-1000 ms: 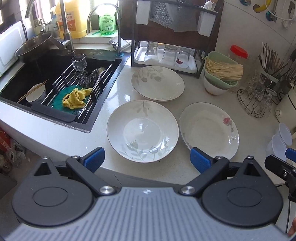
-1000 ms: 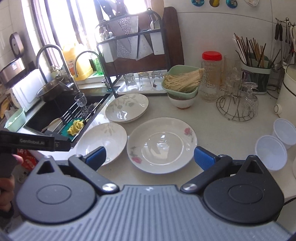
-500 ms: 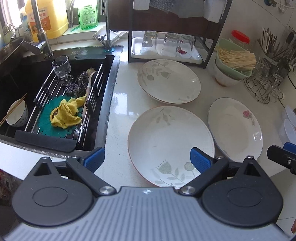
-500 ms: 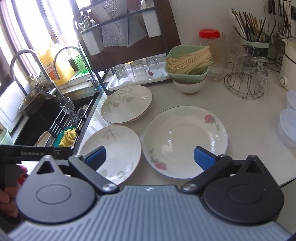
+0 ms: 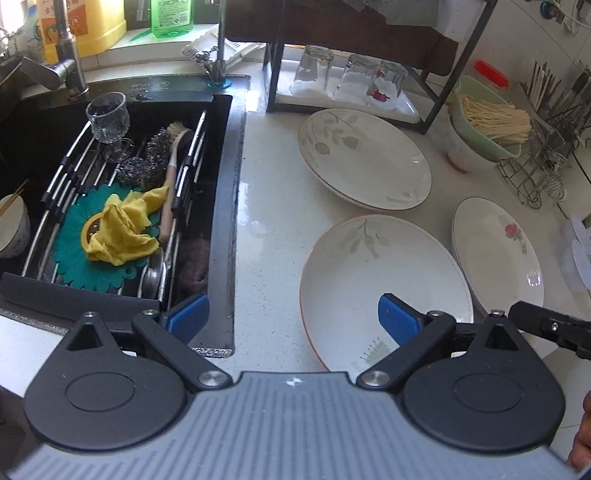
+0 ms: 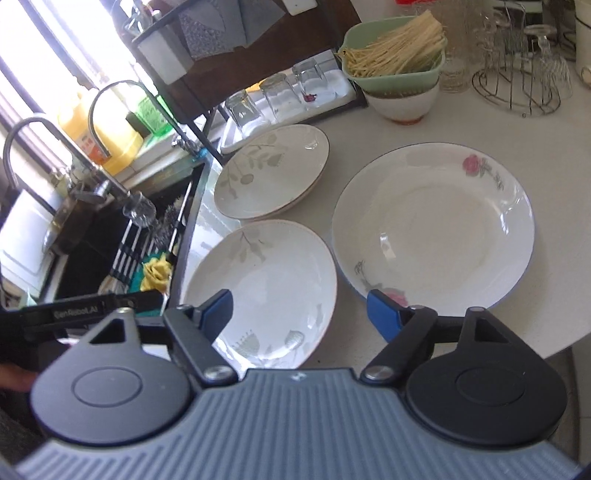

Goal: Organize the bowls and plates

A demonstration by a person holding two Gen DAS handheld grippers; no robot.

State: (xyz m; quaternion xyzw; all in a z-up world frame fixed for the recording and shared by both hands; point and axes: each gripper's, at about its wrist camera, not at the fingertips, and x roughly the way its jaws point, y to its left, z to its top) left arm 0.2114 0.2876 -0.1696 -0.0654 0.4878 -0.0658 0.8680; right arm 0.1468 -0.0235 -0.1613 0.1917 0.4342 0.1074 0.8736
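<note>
Two grippers, both spread wide and holding nothing: left gripper and right gripper each hover low over the near leaf plate. Three plates: rose plate right of it, second leaf plate behind it.

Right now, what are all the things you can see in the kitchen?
Leaf plates: two, white, counter beside sink, far one seems stacked.
Rose plate: one, white, counter, right.
Noodle bowl: one, green, on a white bowl.
Glasses: three, clear, upside down under rack.
Goblet: one, clear, sink rack.
Cloth: one, yellow, sink.
Soap bottle: one, green, windowsill.
Left gripper: black, blue pads, open.
Right gripper: same, open.
</note>
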